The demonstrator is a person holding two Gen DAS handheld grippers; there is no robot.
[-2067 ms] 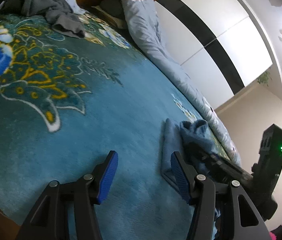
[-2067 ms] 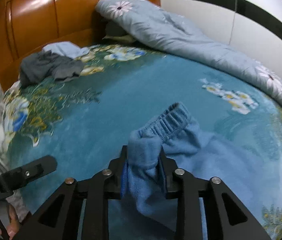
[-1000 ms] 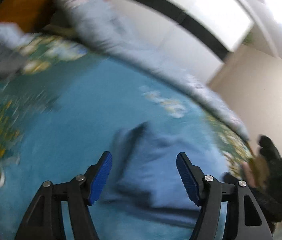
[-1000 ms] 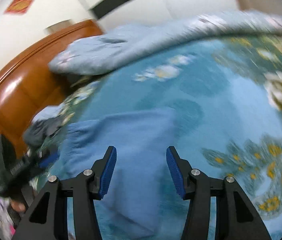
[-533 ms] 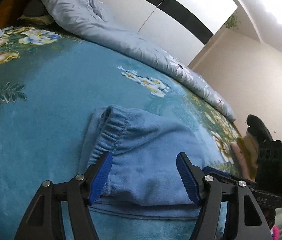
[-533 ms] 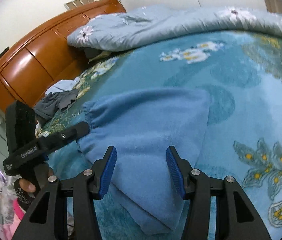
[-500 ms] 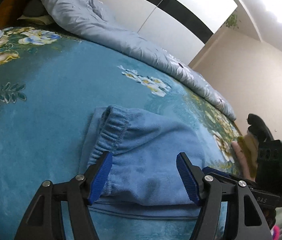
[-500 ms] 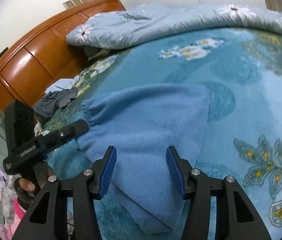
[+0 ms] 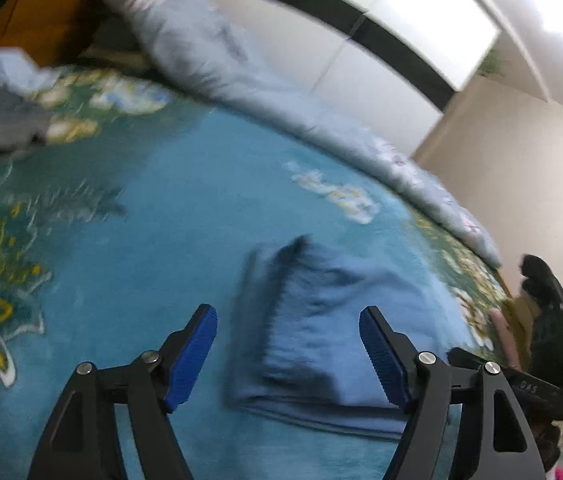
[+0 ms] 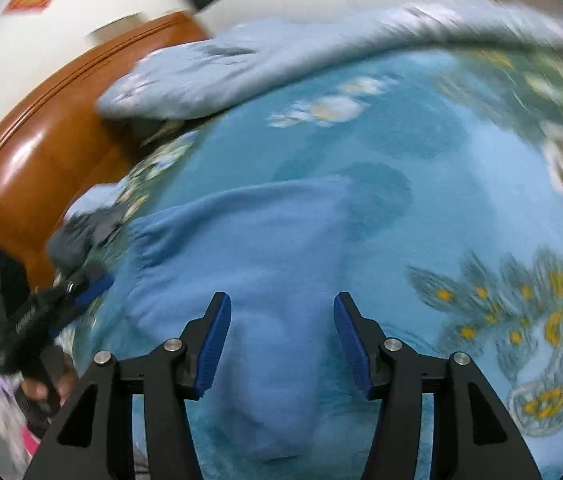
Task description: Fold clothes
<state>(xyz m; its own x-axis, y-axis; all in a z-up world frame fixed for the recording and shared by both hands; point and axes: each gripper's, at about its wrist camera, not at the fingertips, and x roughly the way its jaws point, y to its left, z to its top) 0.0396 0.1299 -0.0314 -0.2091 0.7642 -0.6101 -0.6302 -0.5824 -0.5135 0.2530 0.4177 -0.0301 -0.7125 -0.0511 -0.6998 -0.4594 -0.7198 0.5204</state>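
Since half a second ago both cameras have swung and the views are smeared with motion, while the folded blue garment lies where it did on the teal floral bedspread. The left gripper hangs over the garment's near edge with its jaws spread wide and nothing between them; its blue pads flank the cloth without touching it. The right gripper is likewise wide apart and empty above the garment, whose gathered waistband faces the headboard side of the bed. The garment sits toward the middle of the bedspread, well apart from the grey clothes heaped near the headboard corner. A pale blue quilt runs along the far edge of the bed by the wall, and the wooden headboard stands behind it.
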